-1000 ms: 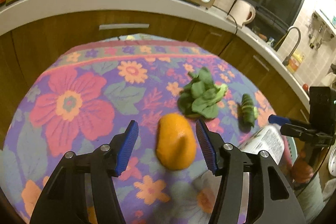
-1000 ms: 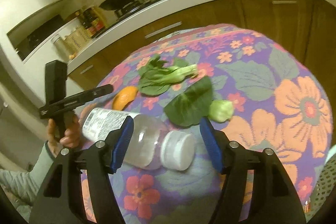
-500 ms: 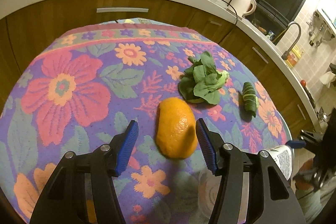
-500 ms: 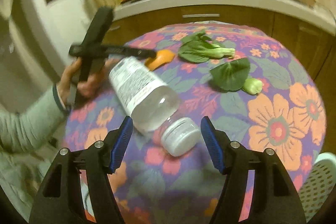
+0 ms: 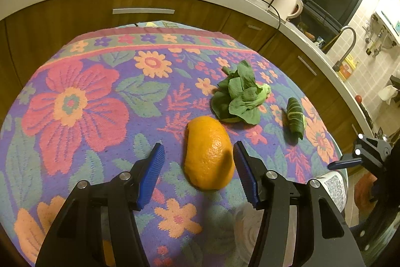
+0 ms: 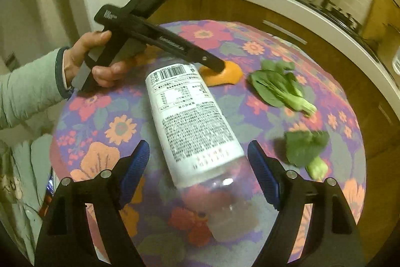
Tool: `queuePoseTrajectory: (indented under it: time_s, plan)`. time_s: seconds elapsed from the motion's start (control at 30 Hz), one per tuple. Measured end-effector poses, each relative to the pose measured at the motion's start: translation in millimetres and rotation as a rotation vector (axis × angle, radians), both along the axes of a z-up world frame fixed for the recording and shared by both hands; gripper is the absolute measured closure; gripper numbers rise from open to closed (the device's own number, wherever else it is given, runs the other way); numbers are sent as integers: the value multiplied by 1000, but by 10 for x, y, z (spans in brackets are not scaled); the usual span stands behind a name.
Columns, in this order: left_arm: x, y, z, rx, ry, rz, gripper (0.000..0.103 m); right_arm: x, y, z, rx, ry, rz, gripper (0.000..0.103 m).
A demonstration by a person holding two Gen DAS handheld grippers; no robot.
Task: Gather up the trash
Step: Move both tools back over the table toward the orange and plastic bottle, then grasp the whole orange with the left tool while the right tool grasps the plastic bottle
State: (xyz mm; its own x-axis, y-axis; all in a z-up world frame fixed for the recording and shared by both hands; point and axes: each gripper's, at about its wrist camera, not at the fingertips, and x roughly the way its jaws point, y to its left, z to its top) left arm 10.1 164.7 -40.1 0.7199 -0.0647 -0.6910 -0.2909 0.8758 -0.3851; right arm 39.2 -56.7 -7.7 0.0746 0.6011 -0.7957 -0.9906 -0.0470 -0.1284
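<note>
Kitchen counter behind, flowered tablecloth point(image 5: 75, 101) in front. Left wrist view: left gripper point(image 5: 197, 174) wide open around orange peel point(image 5: 208, 152), right pad almost touching it, left pad apart. Leafy greens point(image 5: 240, 96) and rolled leaf point(image 5: 295, 120) lying beyond.

Right wrist view: right gripper point(image 6: 198, 173) wide open around plastic bottle point(image 6: 192, 121) lying on its side, nothing gripped. Probably approach step for both; next, lowering and closing, gently on the round bottle.
</note>
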Motion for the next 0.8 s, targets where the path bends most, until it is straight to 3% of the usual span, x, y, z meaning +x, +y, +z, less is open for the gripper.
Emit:
queuePoseTrajectory:
  time_s: [0.17, 0.2, 0.43, 0.57, 0.8]
  plan:
    - [5, -39, 2, 12, 0, -14, 48, 39, 15, -26, 11, 47, -21, 27]
    - [4, -45, 4, 13, 0, -16, 48, 34, 3, -24, 17, 45, -31, 33]
    - [-35, -24, -5, -16, -19, -21, 47, -48, -308, -16, 80, 31, -124, 39]
    - [-59, -34, 5, -18, -35, -27, 47, -100, -623, -23, 99, -34, -285, 40]
    - [-82, -25, 22, -29, -63, -31, 47, -17, -1150, 1, 130, 36, -603, 40]
